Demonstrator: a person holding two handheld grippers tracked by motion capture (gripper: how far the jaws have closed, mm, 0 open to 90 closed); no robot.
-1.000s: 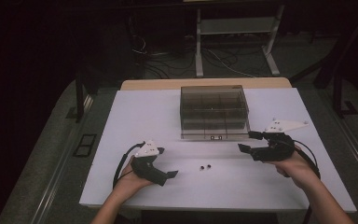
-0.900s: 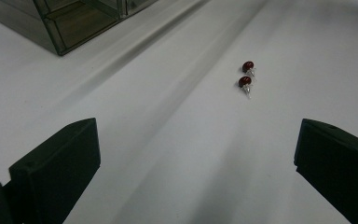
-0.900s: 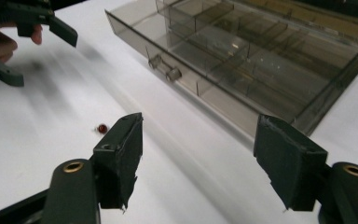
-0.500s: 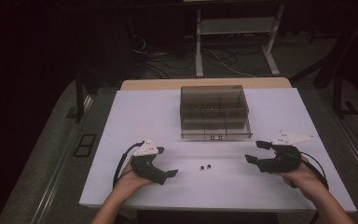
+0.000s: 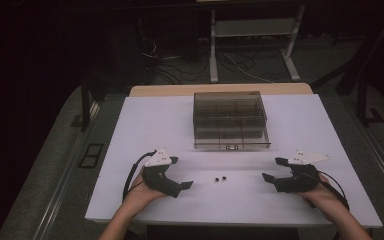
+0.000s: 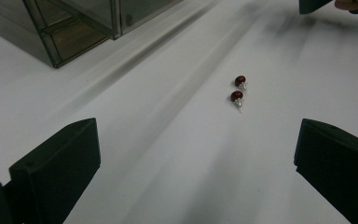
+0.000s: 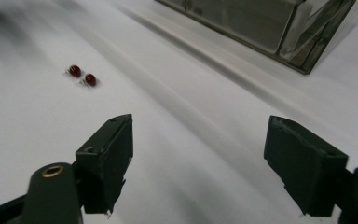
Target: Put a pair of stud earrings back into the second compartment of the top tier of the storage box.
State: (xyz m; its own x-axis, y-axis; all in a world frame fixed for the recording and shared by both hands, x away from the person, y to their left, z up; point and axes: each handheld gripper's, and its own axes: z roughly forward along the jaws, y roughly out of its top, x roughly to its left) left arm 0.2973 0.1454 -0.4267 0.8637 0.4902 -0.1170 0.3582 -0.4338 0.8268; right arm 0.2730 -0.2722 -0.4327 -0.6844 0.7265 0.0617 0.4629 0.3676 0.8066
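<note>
Right gripper (image 5: 274, 170) has come down from beside the clear compartmented plastic box (image 5: 230, 120) to the white surface (image 5: 145, 125), fingers just widening, nothing between. Left gripper (image 5: 182, 185): fingers apart, empty. Two small dark-red beaded pins (image 6: 237, 89) lie midway between both; pickup likely next.

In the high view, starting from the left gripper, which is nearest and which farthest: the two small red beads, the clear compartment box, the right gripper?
1. The two small red beads, on the white table just to the right of the left gripper; the two lie too close together to rank.
2. The right gripper, farther along the same front strip, at the right.
3. The clear compartment box, toward the table's far edge, seems farthest, by a small margin.
</note>
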